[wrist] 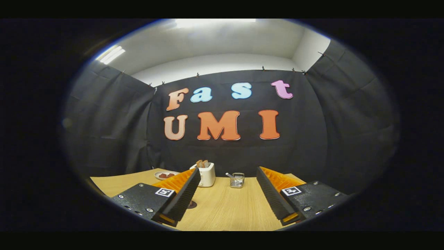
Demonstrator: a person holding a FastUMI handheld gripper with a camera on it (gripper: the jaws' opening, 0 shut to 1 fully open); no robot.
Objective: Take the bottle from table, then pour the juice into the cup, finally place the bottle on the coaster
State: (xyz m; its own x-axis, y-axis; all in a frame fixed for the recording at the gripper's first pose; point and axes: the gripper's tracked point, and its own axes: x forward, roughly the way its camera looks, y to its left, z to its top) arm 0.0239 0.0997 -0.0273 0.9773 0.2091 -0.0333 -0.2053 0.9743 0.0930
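Observation:
My gripper (228, 172) stands open above a wooden table (222, 211), with nothing between its fingers. A small dark round disc (192, 205), perhaps the coaster, lies on the table right beside the left finger (184, 194), which hides part of it. The right finger (274, 194) is over bare wood.
Beyond the fingertips, at the table's far edge, stand a white toaster (207, 174) with bread slices in it and a small wire basket (237, 180). A plate (165, 175) with reddish pieces lies behind the left finger. Black cloth walls close the booth on three sides.

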